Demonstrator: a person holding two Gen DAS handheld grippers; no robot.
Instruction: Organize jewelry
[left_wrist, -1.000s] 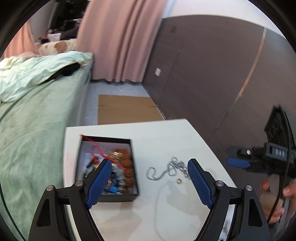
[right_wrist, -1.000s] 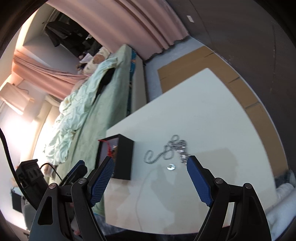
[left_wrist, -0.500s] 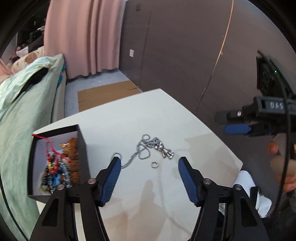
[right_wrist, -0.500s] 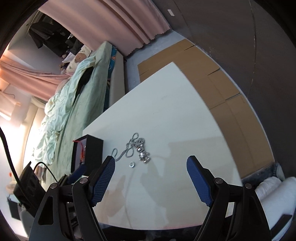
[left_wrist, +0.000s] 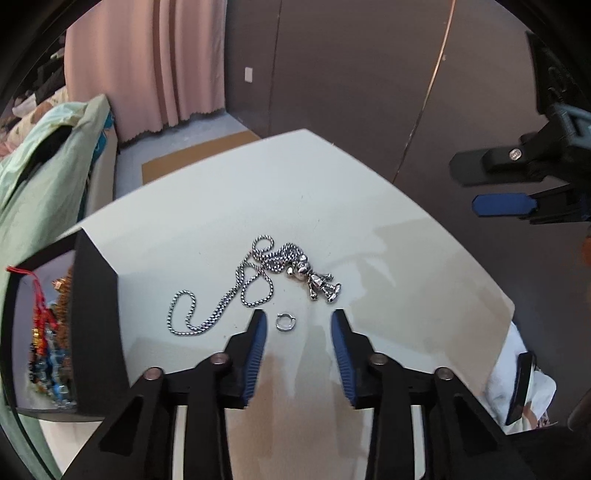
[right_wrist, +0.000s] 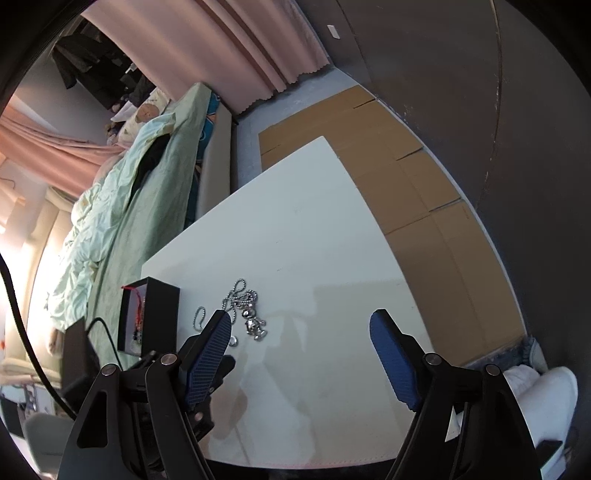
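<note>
The small silver ring (left_wrist: 284, 321) lies on the white table (left_wrist: 406, 266) between the spread blue pads of my left gripper (left_wrist: 297, 322), just before the silver chain necklace (left_wrist: 258, 284), the black jewelry box (left_wrist: 96, 314) leftward, my right gripper (right_wrist: 301, 328) open and empty.

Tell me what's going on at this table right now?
A person is sorting jewelry with two handheld grippers. The left gripper is open, its fingers on either side of a small silver ring on the white table. The chain necklace lies just beyond; the black box holds beaded pieces. The right gripper hovers open, empty.
</note>
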